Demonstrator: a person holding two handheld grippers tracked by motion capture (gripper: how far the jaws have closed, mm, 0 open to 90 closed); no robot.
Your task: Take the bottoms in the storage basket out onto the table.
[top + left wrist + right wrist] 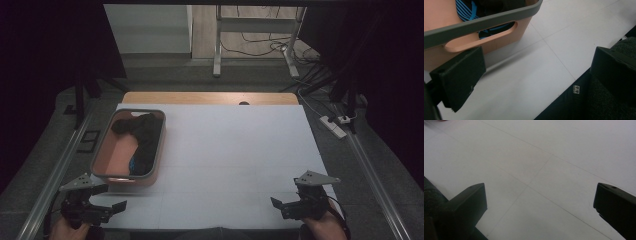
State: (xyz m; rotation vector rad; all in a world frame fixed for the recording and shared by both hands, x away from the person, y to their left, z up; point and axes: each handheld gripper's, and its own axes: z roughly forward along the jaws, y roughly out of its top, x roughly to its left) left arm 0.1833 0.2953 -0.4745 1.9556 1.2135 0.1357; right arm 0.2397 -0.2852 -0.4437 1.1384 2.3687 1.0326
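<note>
A salmon basket with a grey rim (105, 137) stands on the left of the white table top (225, 165). Dark clothes (142, 131) lie in it, with a blue striped piece (133, 163) near its front. In the left gripper view the basket's handle slot (481, 37) is close ahead, and the blue striped cloth (465, 11) shows over the rim. My left gripper (114, 198) is open, just in front of the basket at the table's near left edge. My right gripper (280, 204) is open over bare table at the near right, nothing between its jaws.
A wooden strip (210, 98) runs along the table's far edge. Metal rails (55, 175) flank both sides. A power strip (332, 126) and cables lie on the floor at the right; a desk frame (257, 35) stands beyond.
</note>
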